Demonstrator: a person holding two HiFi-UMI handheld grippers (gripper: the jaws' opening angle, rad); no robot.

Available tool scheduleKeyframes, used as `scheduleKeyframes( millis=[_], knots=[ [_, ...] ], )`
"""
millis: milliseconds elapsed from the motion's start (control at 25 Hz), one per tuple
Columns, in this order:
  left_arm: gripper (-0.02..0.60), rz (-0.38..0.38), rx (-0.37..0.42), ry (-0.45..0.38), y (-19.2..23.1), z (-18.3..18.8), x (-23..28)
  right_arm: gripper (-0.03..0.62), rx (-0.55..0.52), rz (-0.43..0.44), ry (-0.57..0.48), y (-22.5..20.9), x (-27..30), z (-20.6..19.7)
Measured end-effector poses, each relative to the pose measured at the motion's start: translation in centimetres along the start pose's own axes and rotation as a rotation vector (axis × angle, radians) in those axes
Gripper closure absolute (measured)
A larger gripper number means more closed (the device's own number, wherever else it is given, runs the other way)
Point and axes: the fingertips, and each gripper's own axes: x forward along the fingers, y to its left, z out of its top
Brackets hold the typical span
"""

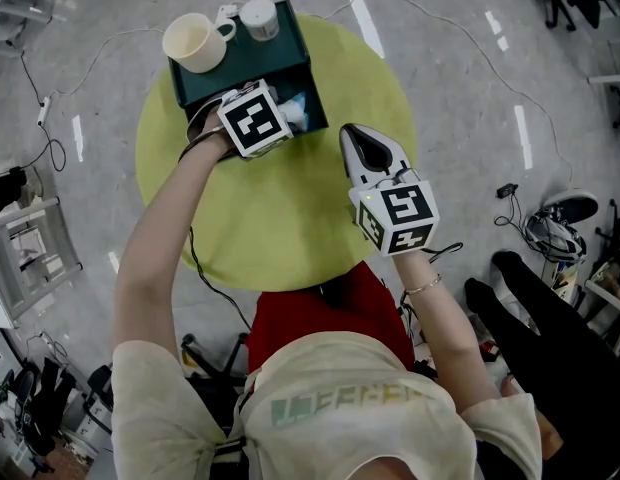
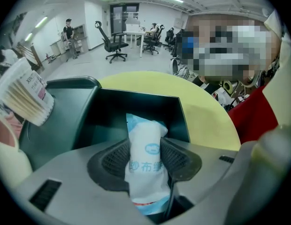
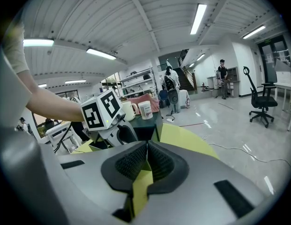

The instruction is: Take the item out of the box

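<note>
The left tongs (image 2: 145,159) are clamped on a white packet (image 2: 146,128), pads pressing both its sides; the packet stands upright at the open mouth of the dark green box (image 1: 240,76), which sits at the far edge of the round yellow desk (image 1: 280,208); 1 cup (image 1: 195,43) and 1 tub (image 1: 259,18) rest on the box's top; the right tongs (image 3: 146,156) hover over the desk near the box, jaws pressed together, empty.
</note>
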Motion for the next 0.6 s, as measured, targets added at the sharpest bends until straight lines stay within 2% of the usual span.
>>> scheduleKeyframes(
  millis=[240, 600],
  knots=[
    [0.38, 0.0, -0.056, -0.048, 0.6, 1.2, 0.3, 0.557, 0.002, -0.001, 0.015, -0.4, 0.3, -0.1],
    [0.388, 0.074, -0.079, -0.086, 1.2, 1.4, 1.3, 0.557, 0.003, -0.008, 0.028, -0.3, 0.8, -0.6]
  ],
)
